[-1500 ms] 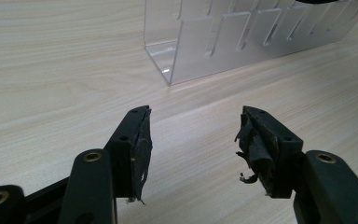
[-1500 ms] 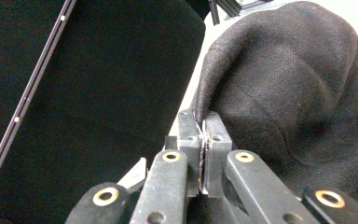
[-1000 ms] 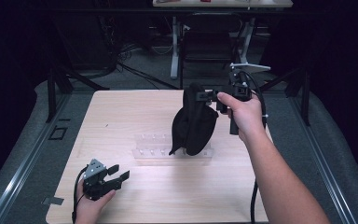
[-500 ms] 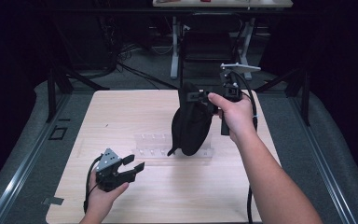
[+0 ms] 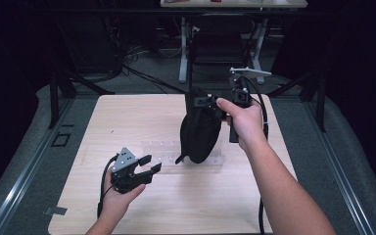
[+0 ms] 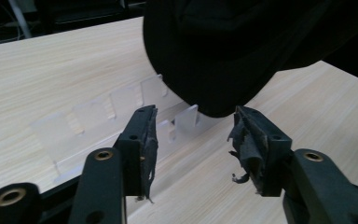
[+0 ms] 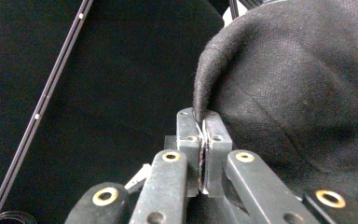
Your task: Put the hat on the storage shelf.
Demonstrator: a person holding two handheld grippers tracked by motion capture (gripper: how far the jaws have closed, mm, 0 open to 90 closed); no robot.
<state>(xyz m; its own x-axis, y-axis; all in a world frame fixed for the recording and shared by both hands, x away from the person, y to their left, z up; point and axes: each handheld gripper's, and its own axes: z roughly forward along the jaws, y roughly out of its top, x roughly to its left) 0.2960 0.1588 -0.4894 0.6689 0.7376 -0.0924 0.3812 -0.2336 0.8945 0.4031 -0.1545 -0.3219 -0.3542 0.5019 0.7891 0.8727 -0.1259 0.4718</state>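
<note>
Black cloth (image 5: 199, 131) hangs pinched in the right hand-held gripper (image 5: 209, 102); the left hand-held gripper (image 5: 148, 165), empty, jaws closing slightly, nears the clear tray (image 5: 162, 150) on the counter (image 5: 127, 112).

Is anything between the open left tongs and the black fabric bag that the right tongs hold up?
Nothing visible. The left tongs, jaws open with nothing in them, face the black fabric bag across bare table; the clear plastic tray lies below the path.

The high view looks forward and down over the counter (image 5: 127, 112). Each gripper view looks closely along its own jaws; all three share the black cap (image 5: 200, 132), ahead of the jaws.
</note>
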